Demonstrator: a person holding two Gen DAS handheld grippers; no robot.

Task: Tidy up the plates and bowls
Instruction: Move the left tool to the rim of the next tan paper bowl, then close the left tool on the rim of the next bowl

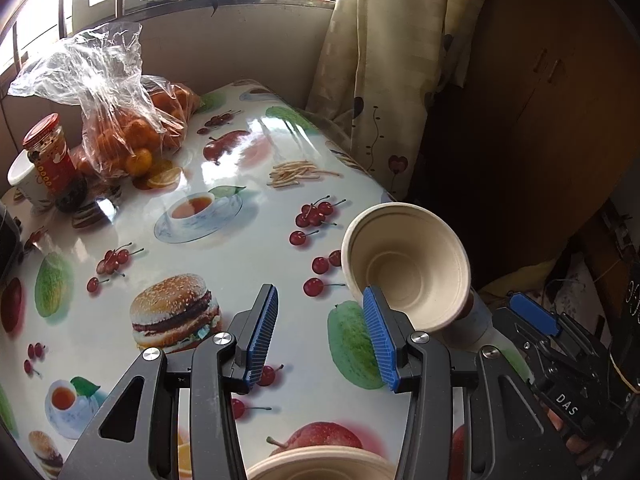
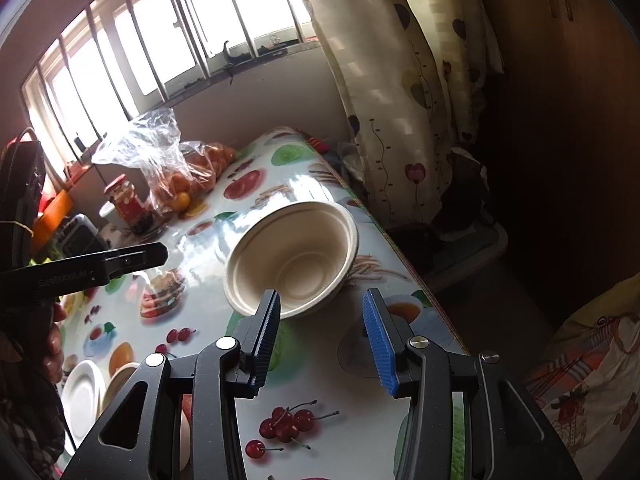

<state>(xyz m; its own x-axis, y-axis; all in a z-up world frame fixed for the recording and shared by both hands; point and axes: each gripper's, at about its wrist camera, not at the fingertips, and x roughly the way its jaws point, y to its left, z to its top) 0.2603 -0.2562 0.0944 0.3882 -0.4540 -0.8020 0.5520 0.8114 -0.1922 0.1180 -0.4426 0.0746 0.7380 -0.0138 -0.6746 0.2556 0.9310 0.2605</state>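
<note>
Fruit-print tabletop (image 2: 320, 380); beige pulp bowl (image 2: 292, 258) tilted, empty, w/ ridged rim.

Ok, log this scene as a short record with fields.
left gripper: open, holding nothing
right gripper: open, holding nothing
beige bowl: tilted on the table, gripped by neither
second bowl: beside white plate
far side: bag of oranges, red-lidded jar
</note>
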